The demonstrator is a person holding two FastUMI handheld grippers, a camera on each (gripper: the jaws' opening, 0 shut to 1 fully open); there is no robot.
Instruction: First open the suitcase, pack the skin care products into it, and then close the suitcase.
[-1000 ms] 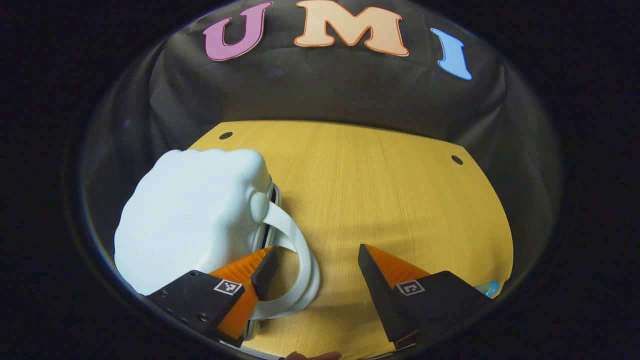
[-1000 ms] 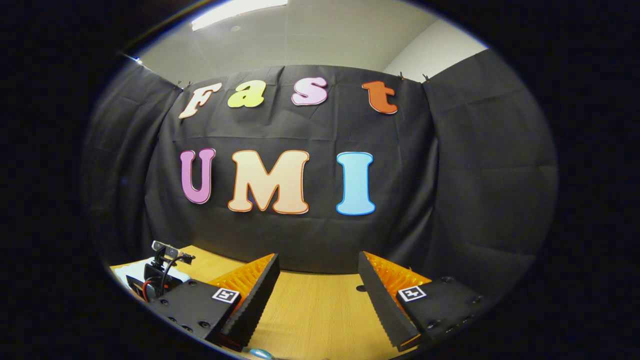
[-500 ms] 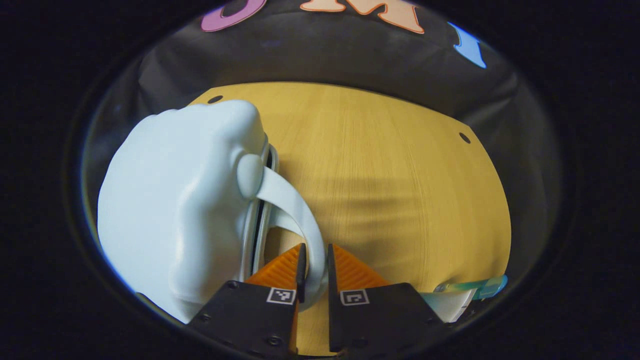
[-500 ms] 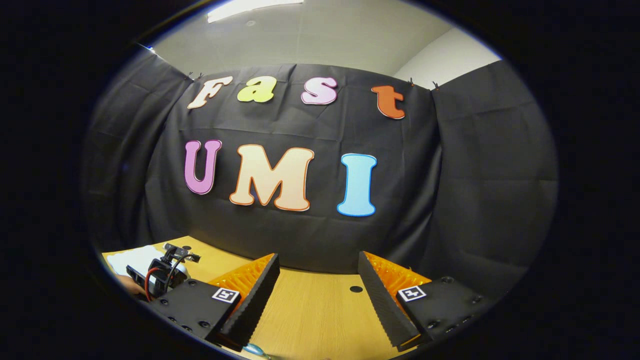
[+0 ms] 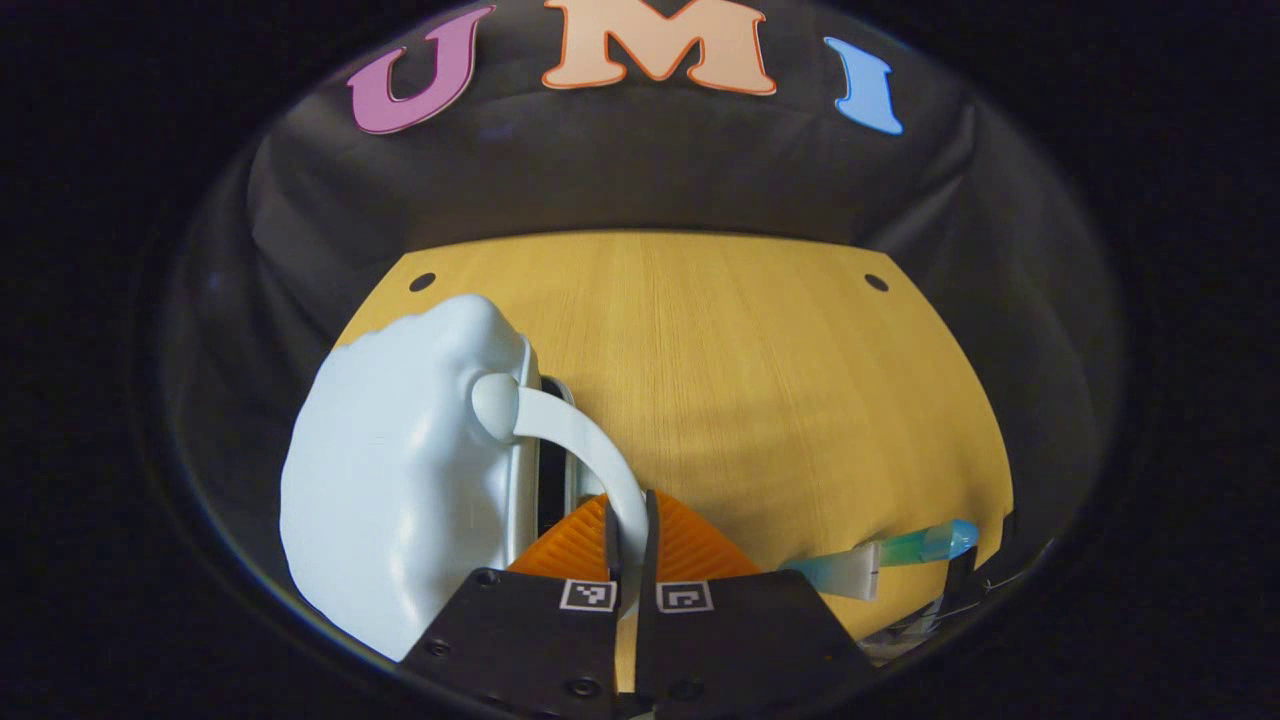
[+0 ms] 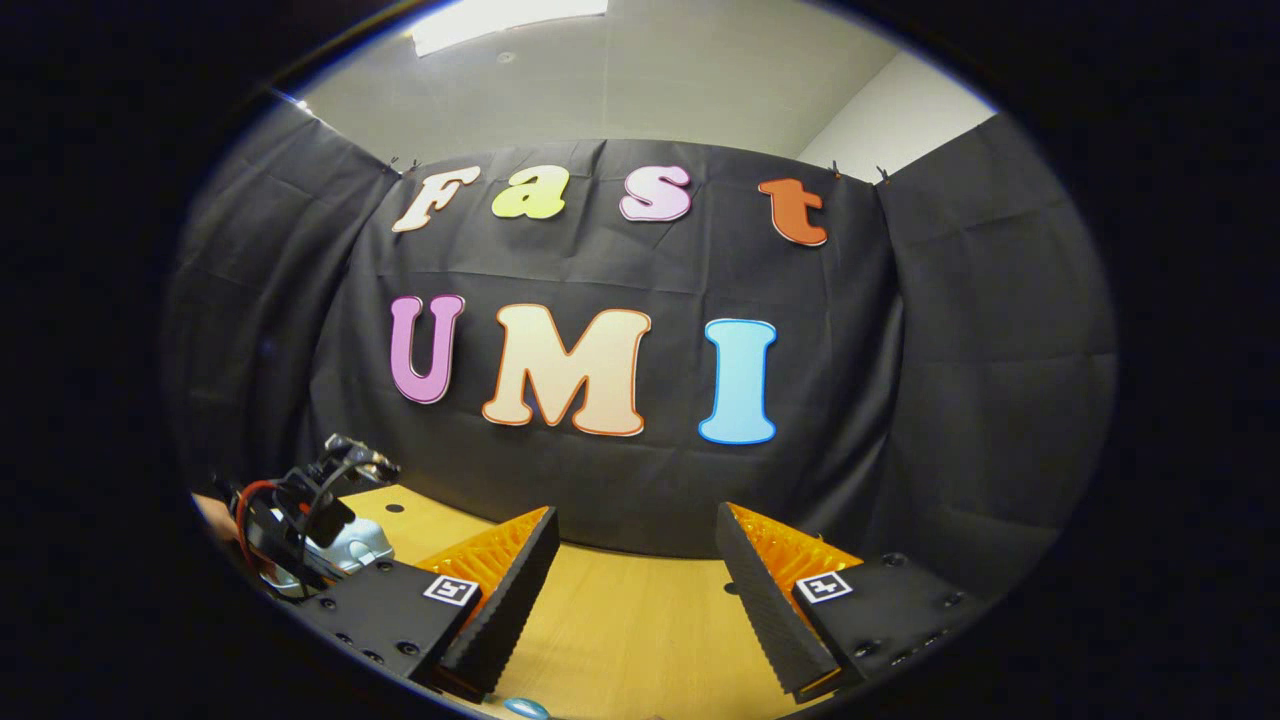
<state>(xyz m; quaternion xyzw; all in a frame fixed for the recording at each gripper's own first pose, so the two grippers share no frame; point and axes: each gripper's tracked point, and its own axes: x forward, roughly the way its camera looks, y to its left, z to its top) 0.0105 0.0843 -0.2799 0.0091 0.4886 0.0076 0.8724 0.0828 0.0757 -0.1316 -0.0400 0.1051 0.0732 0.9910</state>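
A pale blue suitcase (image 5: 400, 490) stands at the left of the wooden table (image 5: 760, 370) in the left gripper view, its lid lifted a little so a dark gap shows at the seam. My left gripper (image 5: 628, 530) is shut on the suitcase's curved handle (image 5: 590, 440). A skin care tube (image 5: 880, 560) with a blue-green end lies at the lower right. In the right gripper view my right gripper (image 6: 636, 570) hangs open over the table (image 6: 620, 620), holding nothing. The left gripper (image 6: 300, 520) and the suitcase (image 6: 355, 545) appear at the far left there.
Two dark holes (image 5: 422, 282) (image 5: 876, 283) mark the table's far corners. Black cloth walls close in the table on the far side. A blue rounded tip (image 6: 525, 708) peeks in at the bottom edge of the right gripper view.
My left gripper closed on the suitcase handle and then pulled it up and back, and the lid gap widened. The right gripper stayed open and barely shifted.
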